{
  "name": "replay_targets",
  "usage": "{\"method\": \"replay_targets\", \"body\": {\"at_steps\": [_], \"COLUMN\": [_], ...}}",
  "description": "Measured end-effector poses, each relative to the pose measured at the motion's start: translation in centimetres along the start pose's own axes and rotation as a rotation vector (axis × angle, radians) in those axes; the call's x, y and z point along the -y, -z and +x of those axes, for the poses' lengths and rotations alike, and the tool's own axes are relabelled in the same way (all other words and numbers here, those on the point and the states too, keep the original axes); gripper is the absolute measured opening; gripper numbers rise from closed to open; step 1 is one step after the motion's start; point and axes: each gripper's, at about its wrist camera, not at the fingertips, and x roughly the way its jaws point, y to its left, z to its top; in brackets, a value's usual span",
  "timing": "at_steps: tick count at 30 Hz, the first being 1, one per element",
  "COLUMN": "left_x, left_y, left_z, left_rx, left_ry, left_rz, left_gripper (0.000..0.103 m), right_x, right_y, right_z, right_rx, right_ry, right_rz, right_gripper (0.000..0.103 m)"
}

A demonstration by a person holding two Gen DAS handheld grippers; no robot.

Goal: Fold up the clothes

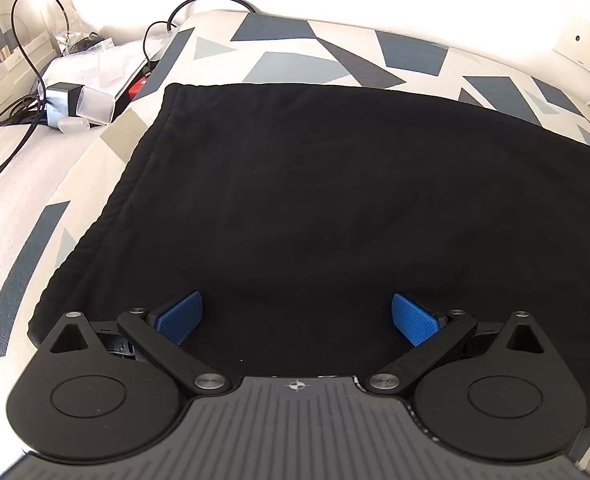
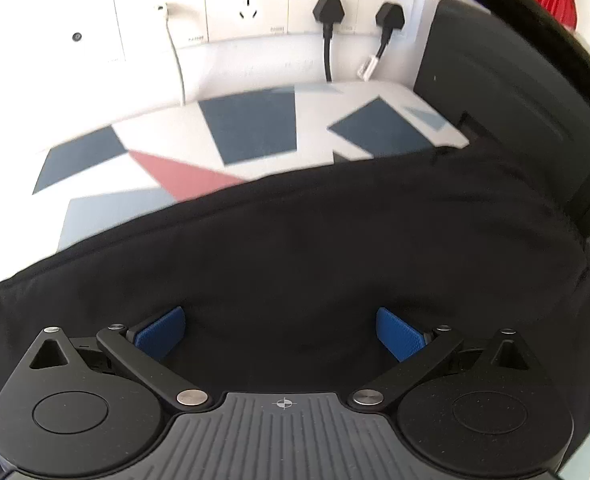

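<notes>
A black garment (image 1: pixel 315 200) lies spread flat on a cloth with grey, blue and pink geometric shapes (image 1: pixel 295 52). Its ribbed hem runs along the left side in the left wrist view. My left gripper (image 1: pixel 297 318) is open, its blue pads (image 1: pixel 181 316) wide apart just above the garment's near part, holding nothing. In the right wrist view the same black garment (image 2: pixel 335 248) fills the lower half, and my right gripper (image 2: pixel 281 332) is open over it, blue pads (image 2: pixel 399 332) apart and empty.
Left of the cloth lie black cables (image 1: pixel 27 40), a grey charger block (image 1: pixel 61 98) and plastic wrappers. Behind the cloth is a white wall with sockets (image 2: pixel 251 4) and two black plugs (image 2: pixel 327 12). A black box-like object (image 2: pixel 507 92) stands at the right.
</notes>
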Motion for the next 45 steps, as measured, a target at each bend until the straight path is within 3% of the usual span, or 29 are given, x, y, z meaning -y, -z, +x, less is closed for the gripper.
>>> {"method": "replay_targets", "body": {"at_steps": [1, 5, 12, 14, 16, 24, 28, 32, 37, 43, 45], "left_x": [0.0, -0.1, -0.3, -0.2, -0.1, -0.3, -0.3, -0.3, -0.3, -0.4, -0.5], "left_y": [0.0, -0.1, -0.5, -0.5, -0.6, -0.6, -0.7, -0.9, -0.8, -0.6, -0.7], "left_z": [0.0, 0.1, 0.4, 0.4, 0.4, 0.6, 0.6, 0.7, 0.7, 0.6, 0.6], "left_rx": [-0.002, -0.004, -0.021, -0.020, -0.019, -0.024, -0.026, -0.030, -0.024, -0.015, -0.018], "left_ry": [0.001, 0.010, 0.024, 0.024, 0.025, 0.040, 0.041, 0.042, 0.043, 0.045, 0.048], "left_rz": [0.001, 0.004, 0.020, 0.032, 0.045, 0.048, 0.046, 0.044, 0.044, 0.048, 0.050], "left_gripper": [0.103, 0.103, 0.103, 0.103, 0.103, 0.103, 0.103, 0.103, 0.103, 0.103, 0.103], "right_x": [0.4, 2.9, 1.1, 2.1, 4.4, 4.9, 3.5, 3.9, -1.2, -4.6, -6.2], "right_y": [0.4, 5.1, 15.8, 18.0, 19.0, 19.3, 18.6, 17.2, 16.3, 15.6, 15.4], "right_z": [-1.0, -7.5, -10.5, -10.8, -10.7, -11.7, -12.6, -14.2, -13.3, -12.8, -12.7], "right_rx": [0.000, 0.156, 0.079, 0.109, 0.092, 0.079, 0.120, 0.242, 0.236, 0.187, 0.158], "right_ry": [-0.012, -0.090, -0.048, -0.044, -0.071, 0.034, 0.150, -0.023, 0.008, -0.130, -0.114], "right_rz": [0.013, 0.096, -0.141, -0.124, 0.007, 0.118, 0.199, 0.411, 0.136, 0.057, -0.009], "right_gripper": [0.091, 0.102, 0.102, 0.102, 0.101, 0.101, 0.101, 0.102, 0.102, 0.102, 0.102]}}
